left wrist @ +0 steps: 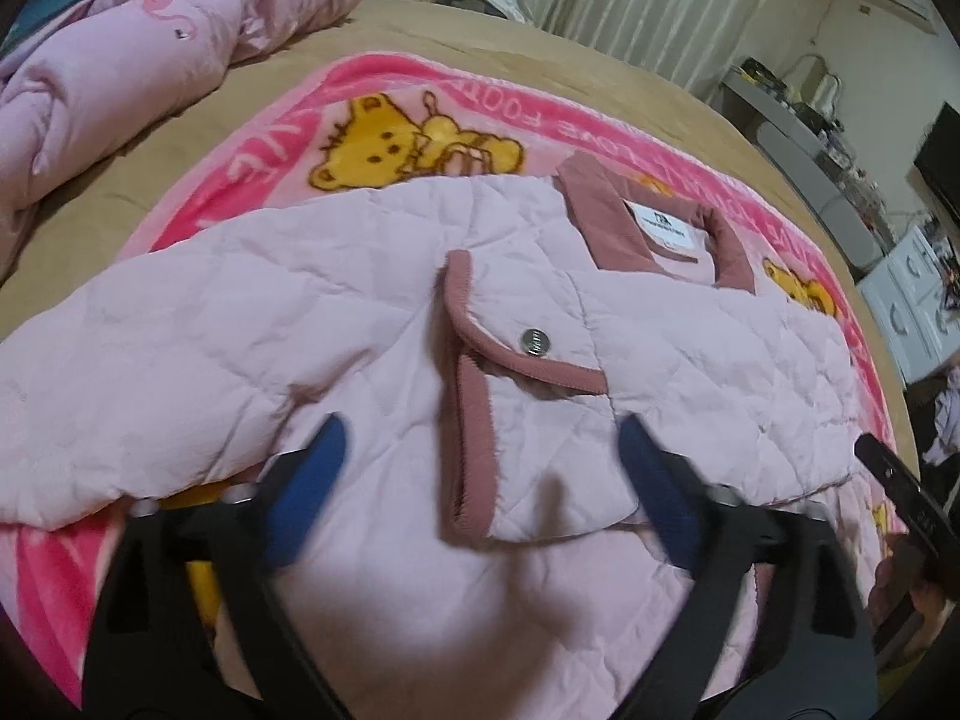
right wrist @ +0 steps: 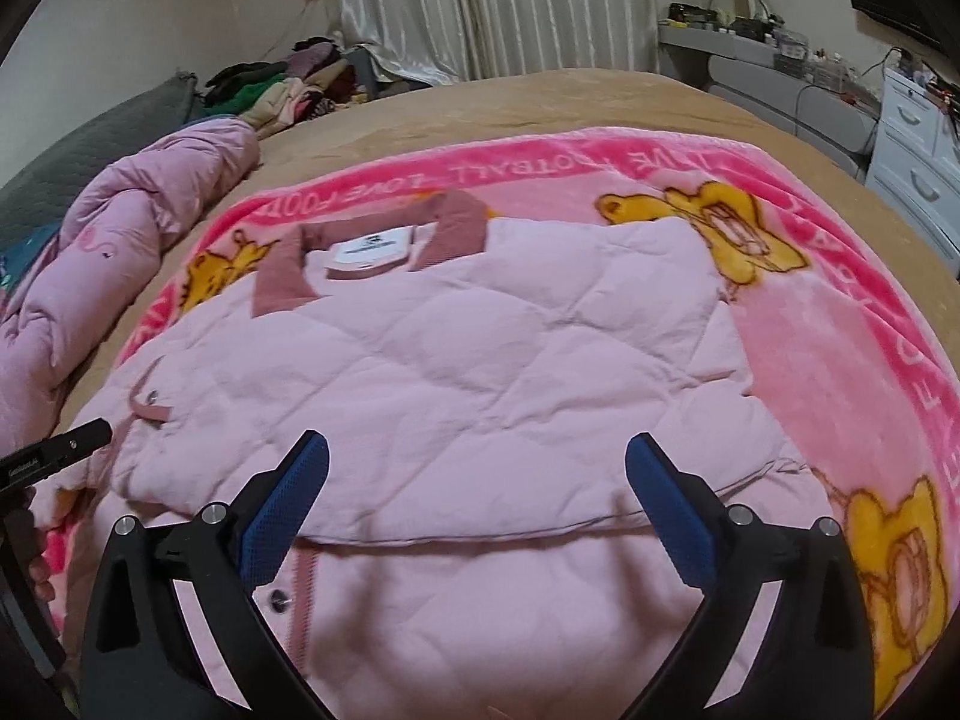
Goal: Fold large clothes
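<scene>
A pale pink quilted jacket (left wrist: 252,324) with a dusty-rose collar (left wrist: 606,222) lies flat on a pink bear-print blanket (left wrist: 384,102), sleeves folded across its front. A cuff with a metal snap (left wrist: 534,341) lies in the middle. My left gripper (left wrist: 480,456) is open and empty, just above the folded sleeve. In the right wrist view the jacket (right wrist: 468,372) fills the centre, collar (right wrist: 456,222) at the far end. My right gripper (right wrist: 477,468) is open and empty above the jacket's lower half.
The blanket (right wrist: 840,324) lies on a tan bed (right wrist: 540,102). A rumpled pink duvet (left wrist: 120,60) is bunched at the left. A clothes pile (right wrist: 288,90), curtains, a grey desk (right wrist: 780,78) and white drawers (right wrist: 918,168) stand beyond the bed.
</scene>
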Action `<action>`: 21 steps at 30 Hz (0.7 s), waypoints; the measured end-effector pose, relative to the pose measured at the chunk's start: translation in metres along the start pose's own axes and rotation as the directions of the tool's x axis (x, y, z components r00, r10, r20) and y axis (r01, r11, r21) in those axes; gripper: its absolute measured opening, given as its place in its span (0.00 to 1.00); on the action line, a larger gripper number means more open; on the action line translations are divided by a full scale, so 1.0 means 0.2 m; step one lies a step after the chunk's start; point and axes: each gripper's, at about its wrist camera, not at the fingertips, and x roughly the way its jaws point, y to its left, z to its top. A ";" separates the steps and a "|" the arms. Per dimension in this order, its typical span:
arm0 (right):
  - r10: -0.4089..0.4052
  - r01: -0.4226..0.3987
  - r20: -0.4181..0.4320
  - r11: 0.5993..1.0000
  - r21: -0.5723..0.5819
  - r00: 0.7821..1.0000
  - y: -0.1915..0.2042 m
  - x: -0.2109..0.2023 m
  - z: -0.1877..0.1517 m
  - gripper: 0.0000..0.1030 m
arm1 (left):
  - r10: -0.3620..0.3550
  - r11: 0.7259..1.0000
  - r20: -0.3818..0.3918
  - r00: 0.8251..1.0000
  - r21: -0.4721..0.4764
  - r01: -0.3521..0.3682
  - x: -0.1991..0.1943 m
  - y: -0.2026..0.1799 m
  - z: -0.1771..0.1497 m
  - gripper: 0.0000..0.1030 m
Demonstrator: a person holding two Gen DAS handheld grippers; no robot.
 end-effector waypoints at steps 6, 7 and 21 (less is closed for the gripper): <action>0.058 -0.057 0.020 0.996 -0.063 0.998 0.18 -0.07 0.01 0.96 | 0.056 0.998 0.009 0.998 -0.029 -0.056 -0.07 0.07 0.01 0.91; 0.072 -0.070 0.025 0.995 -0.077 0.997 0.23 -0.08 0.01 0.96 | 0.060 0.997 0.011 0.998 -0.040 -0.059 -0.08 0.09 0.01 0.91; 0.228 -0.215 0.028 0.948 -0.234 0.973 0.74 -0.18 0.06 0.96 | 0.208 0.936 0.106 0.972 -0.309 -0.167 -0.30 0.51 0.06 0.91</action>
